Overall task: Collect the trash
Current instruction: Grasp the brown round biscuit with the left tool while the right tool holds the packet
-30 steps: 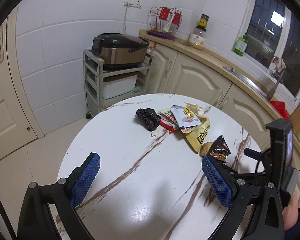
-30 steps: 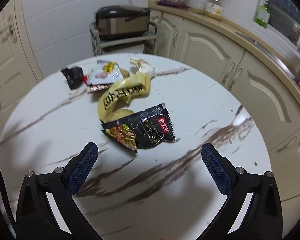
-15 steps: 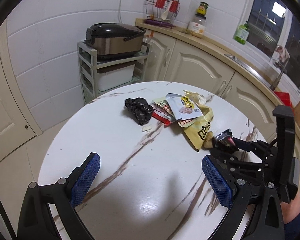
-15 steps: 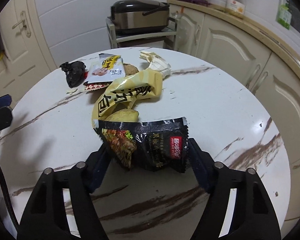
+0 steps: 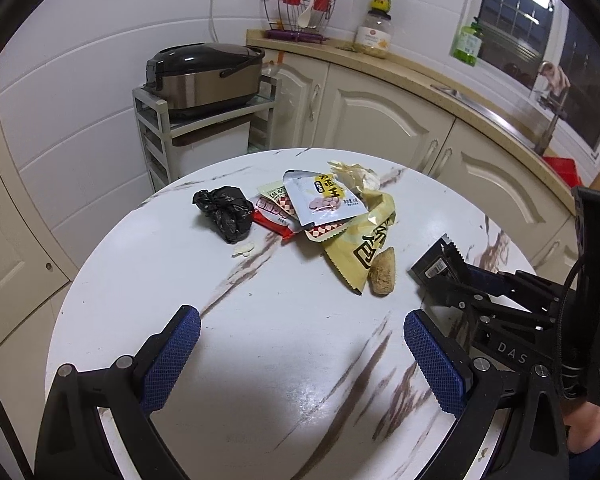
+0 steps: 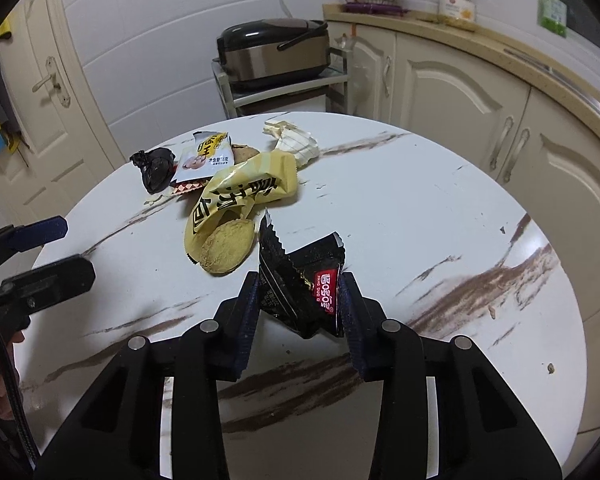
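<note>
My right gripper (image 6: 300, 304) has just been closing, and its dark pads now pinch the crumpled black foil snack wrapper with the red label (image 6: 300, 280) from both sides; the wrapper buckles upward between them, just above the round white marble-look surface with brown veins (image 6: 440, 208). My left gripper (image 5: 300, 360) hangs over the near part of that surface with its blue textured pads spread wide and nothing between them. In the left wrist view the wrapper and the right gripper sit at about three o'clock, by the edge of the surface. The rest of the trash lies in a loose heap towards twelve o'clock: a long yellow plastic bag with black characters (image 6: 240, 196), a round tan biscuit (image 6: 228, 246) touching its near end, a white and yellow snack pouch (image 5: 324, 200) lying on top of red-and-white checked wrappers (image 5: 276, 216), a knotted black plastic bag (image 5: 224, 212) at the heap's nine o'clock side, and a crumpled cream paper wrapper (image 6: 292, 142) at the far end. Beyond the surface, a dark rice cooker (image 5: 204, 74) stands on a grey shelf trolley (image 5: 156, 120) against the tiled wall, beside cream cabinets.
</note>
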`<state>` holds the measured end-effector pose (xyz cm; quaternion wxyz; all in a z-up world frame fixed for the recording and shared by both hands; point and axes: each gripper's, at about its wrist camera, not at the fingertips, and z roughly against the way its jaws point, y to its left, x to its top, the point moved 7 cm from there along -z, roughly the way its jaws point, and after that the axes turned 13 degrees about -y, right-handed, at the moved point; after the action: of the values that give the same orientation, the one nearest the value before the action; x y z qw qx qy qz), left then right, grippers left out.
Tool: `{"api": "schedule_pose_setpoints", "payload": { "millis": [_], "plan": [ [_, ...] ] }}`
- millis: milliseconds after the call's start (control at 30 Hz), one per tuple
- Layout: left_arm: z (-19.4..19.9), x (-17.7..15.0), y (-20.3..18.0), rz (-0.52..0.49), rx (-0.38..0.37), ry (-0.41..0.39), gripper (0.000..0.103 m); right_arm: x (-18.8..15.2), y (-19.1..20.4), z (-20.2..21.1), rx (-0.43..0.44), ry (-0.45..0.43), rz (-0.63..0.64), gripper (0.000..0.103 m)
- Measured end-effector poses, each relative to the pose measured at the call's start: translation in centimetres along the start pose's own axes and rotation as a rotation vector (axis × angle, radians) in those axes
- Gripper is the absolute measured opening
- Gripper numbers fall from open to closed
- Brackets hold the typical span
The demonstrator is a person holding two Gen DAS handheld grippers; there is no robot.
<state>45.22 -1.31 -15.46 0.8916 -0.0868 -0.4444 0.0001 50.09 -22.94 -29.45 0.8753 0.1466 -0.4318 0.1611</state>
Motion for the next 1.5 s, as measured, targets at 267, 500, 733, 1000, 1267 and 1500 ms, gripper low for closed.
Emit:
{"api": "schedule_pose_setpoints", "payload": {
  "millis": [267,500,733,1000,1267,1500],
  "plan": [
    [-2.4,0.2,-2.4,-0.027,-0.042,0.000,0.096,-0.5,-2.4,1.3,0.008,-0.014,-0.147,0.028],
    [-5.6,-1.1,-5.5,-0.019,-0.109,0.073,0.064,-1.2,-4.8,4.0,0.007,-0.051,-0.206,0.028],
    [-8.2,-0.7,-6.8,-0.037,-0.126,0.077,0.062,-1.6,-6.2,5.2,0.002,-0.072,-0.225,0.028],
    [-9.9,-0.6,-7.0,-0.073,-0.163,0.064,0.027,-2.2,-6.6,5.3,0.006,-0.080,-0.250,0.028],
    [-10.1,-0.7,-7.5,-0.079,-0.162,0.054,0.034,-2.5,-6.6,5.2,0.010,-0.079,-0.260,0.028],
    [-10.7,-0.5,-8.1,-0.052,-0.189,0.048,0.021,-2.6,-6.5,5.3,0.005,-0.076,-0.262,0.028]
  ]
}}
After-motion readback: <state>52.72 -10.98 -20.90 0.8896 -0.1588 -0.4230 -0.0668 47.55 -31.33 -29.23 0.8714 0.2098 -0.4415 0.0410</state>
